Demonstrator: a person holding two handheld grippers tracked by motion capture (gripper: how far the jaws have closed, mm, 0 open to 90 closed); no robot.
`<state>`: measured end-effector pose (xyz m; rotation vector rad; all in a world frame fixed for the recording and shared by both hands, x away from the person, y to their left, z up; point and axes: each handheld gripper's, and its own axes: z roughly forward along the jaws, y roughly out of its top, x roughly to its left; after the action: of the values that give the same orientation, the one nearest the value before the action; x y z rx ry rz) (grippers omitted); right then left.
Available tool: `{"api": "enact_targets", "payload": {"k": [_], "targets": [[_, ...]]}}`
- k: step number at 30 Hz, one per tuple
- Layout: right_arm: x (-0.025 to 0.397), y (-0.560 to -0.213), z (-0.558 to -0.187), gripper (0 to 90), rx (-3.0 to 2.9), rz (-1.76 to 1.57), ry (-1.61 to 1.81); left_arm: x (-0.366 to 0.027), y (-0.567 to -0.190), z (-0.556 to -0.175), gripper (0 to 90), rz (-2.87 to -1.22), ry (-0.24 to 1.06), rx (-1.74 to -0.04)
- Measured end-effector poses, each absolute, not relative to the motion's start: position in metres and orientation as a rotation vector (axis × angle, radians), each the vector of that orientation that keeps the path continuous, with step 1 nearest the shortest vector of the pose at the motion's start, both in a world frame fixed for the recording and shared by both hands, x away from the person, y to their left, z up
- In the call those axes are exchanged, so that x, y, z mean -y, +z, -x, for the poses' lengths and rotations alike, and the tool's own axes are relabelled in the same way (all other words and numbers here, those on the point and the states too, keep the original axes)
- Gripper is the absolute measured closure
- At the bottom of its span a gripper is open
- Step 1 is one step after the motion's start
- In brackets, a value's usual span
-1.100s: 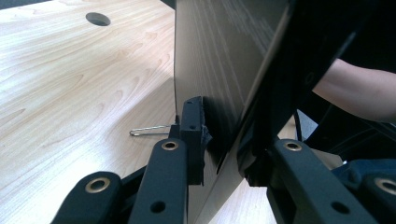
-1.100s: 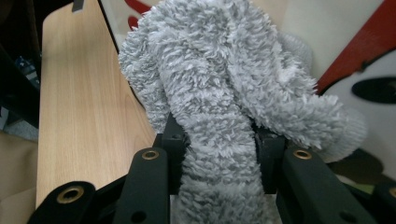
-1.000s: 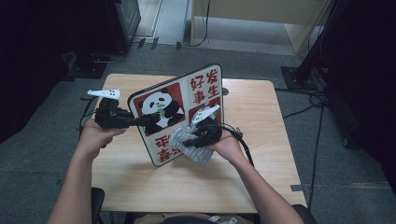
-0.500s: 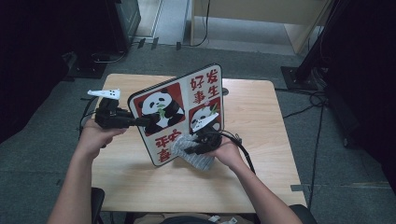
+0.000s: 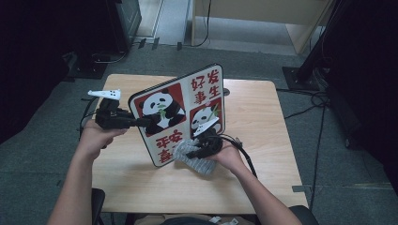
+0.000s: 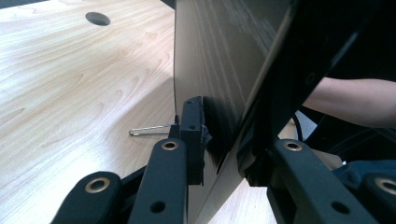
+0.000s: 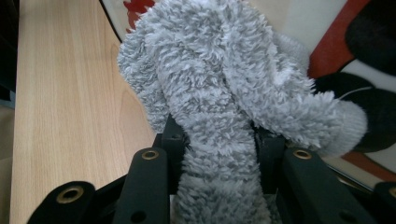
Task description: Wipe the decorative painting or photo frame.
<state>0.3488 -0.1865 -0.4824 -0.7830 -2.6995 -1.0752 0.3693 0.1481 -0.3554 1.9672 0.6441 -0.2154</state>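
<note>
A flat board printed with pandas and red characters (image 5: pixel 180 110) stands tilted on the wooden table (image 5: pixel 263 117). My left gripper (image 5: pixel 143 122) is shut on the panda board's left edge; in the left gripper view the panda board (image 6: pixel 219 60) is pinched edge-on between the jaws of the left gripper (image 6: pixel 224 140). My right gripper (image 5: pixel 192 152) is shut on a fluffy grey cloth (image 5: pixel 195 157) that presses against the board's lower front. In the right gripper view the grey cloth (image 7: pixel 219 79) bunches out of the right gripper (image 7: pixel 217 135) and touches the printed face (image 7: pixel 336 56).
A paper clip (image 6: pixel 149 130) lies on the table behind the board. A round cable hole (image 6: pixel 98 18) sits farther off in the tabletop. Dark equipment and cables surround the table on the floor (image 5: pixel 300 98).
The right gripper with the grey cloth has slid down and left across the board's front. The left gripper and board have stayed put.
</note>
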Motion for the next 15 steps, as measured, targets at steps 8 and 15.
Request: {"api": "enact_targets", "payload": {"k": [8, 15], "targets": [[0.1859, -0.4821, -0.3482, 65.9, 2.695, 0.777, -1.055, -0.1481, -0.3540, -0.3687, 76.0, -1.973, -0.199, -0.662], [0.1877, -0.4770, -0.3477, 66.3, 2.683, 0.775, -1.043, -0.1483, -0.3539, -0.3686, 75.9, -1.974, -0.198, -0.662]]}}
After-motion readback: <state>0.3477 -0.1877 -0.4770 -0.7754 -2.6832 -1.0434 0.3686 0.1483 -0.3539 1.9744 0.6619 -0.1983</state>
